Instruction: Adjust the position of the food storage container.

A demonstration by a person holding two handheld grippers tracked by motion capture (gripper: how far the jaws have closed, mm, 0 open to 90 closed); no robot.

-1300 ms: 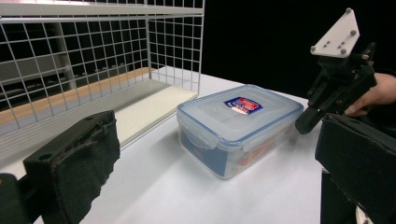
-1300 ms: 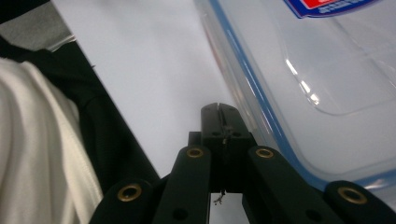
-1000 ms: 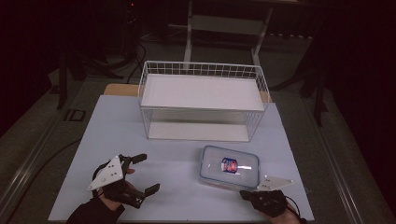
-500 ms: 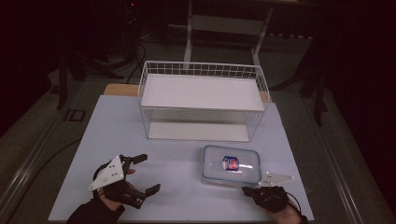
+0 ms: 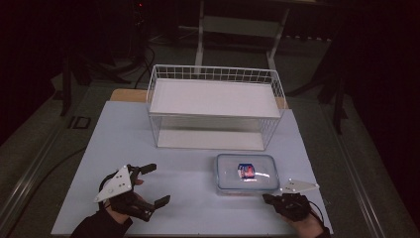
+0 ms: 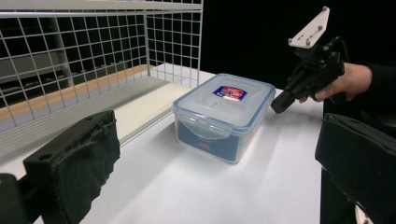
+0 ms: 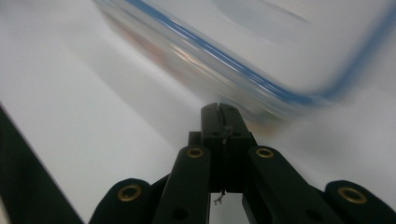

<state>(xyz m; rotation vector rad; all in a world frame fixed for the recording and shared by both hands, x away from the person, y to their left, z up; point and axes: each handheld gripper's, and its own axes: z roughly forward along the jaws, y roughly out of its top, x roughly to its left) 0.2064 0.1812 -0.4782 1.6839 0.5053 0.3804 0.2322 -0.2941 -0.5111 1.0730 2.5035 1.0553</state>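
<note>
A: Container check: the lidded clear plastic box with blue seal sits on the white table, near side, right of centre, just in front of the wire basket. Compared with a second ago it sits slightly farther right.

B: Cause? The right gripper has its jaws pressed together, nothing between them, the tip at the box's near right corner; the right gripper view puts the closed tip right against the blue rim.

A: Judged a nudge, not a pick. Left gripper?

B: Jaws spread wide, empty, resting at the near left, well apart from the box.

A: Box remains outside the basket; lid on.
</note>
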